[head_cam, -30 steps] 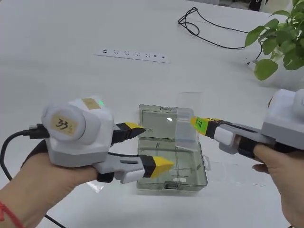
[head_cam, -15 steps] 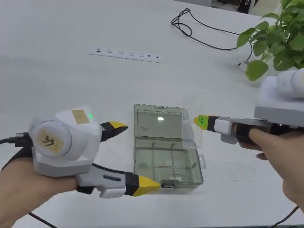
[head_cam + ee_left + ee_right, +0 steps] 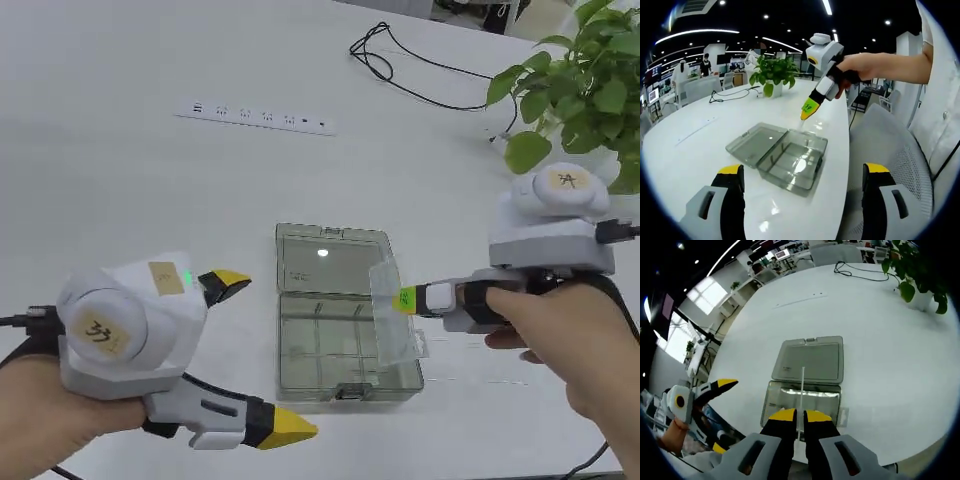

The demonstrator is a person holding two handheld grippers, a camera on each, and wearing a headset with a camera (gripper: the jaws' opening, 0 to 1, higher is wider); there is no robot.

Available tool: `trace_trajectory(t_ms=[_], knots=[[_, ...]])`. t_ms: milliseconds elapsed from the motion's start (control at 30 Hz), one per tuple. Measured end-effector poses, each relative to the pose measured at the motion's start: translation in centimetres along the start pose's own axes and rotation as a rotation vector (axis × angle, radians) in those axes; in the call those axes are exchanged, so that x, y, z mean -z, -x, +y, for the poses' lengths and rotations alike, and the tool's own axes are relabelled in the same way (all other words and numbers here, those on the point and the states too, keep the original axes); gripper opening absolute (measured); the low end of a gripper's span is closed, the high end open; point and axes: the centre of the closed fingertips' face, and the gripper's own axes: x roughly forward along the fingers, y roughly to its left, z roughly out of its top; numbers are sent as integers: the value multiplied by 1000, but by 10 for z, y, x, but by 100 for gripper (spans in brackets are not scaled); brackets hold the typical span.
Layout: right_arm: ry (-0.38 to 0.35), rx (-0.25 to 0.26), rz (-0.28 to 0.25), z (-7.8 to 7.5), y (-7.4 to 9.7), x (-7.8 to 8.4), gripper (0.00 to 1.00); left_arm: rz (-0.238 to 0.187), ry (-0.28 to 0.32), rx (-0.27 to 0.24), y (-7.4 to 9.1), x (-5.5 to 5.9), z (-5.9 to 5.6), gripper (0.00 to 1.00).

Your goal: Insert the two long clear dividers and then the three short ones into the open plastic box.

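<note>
I'm working in an open-plan office, and it's showing all around me. I'm leaning over a wide white table (image 3: 120,180), meeting-room style, with a white power strip (image 3: 255,117) lying flat on it and a black cable (image 3: 400,70) looping near the far edge. A leafy potted plant (image 3: 570,90) is sitting at the corner. In the left gripper view, long ceiling light strips (image 3: 692,34) and round spotlights are glowing overhead, a pale mesh-backed office chair (image 3: 900,155) is waiting beside the table, and a person (image 3: 706,61) is standing among desks in the background. In the right gripper view, more desks are stretching away towards bright windows (image 3: 702,292).
</note>
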Motion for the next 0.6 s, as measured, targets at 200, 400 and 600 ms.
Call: trace_trajectory(t_ms=[200, 400, 600], knots=[[-67, 8, 52, -9, -11, 7, 7, -6, 13, 11, -2, 3, -2, 100], [-83, 29, 80, -11, -13, 12, 7, -17, 24, 18, -4, 2, -1, 100], [-105, 36, 93, -19, -22, 15, 7, -19, 31, 25, -5, 3, -1, 100]])
